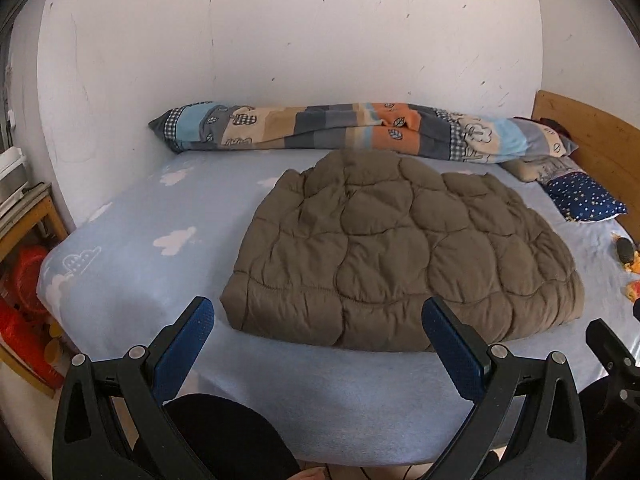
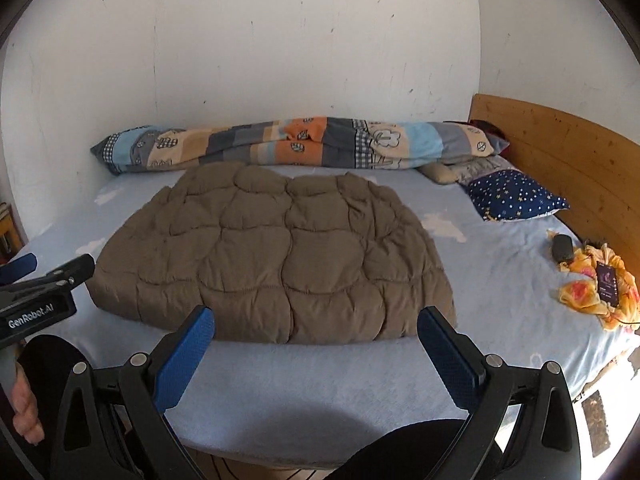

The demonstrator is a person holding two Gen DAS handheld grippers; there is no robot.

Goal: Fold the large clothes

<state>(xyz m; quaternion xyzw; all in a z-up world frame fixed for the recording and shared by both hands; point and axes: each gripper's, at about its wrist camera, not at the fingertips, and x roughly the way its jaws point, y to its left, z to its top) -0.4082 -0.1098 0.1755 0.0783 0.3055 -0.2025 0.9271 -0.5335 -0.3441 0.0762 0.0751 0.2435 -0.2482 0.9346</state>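
Setting: home bedroom. Evidence: bed with pale blue cloud-print sheet (image 2: 320, 380), curved wooden headboard (image 2: 560, 152), long patchwork-print rolled quilt (image 2: 280, 140) against scuffed white wall (image 2: 280, 40), navy star-print pillow (image 2: 516, 196), yellow floral cloth bundle (image 2: 592, 280).

Soft dim daylight, perhaps from the right; fisheye-warped, vignetted edges.
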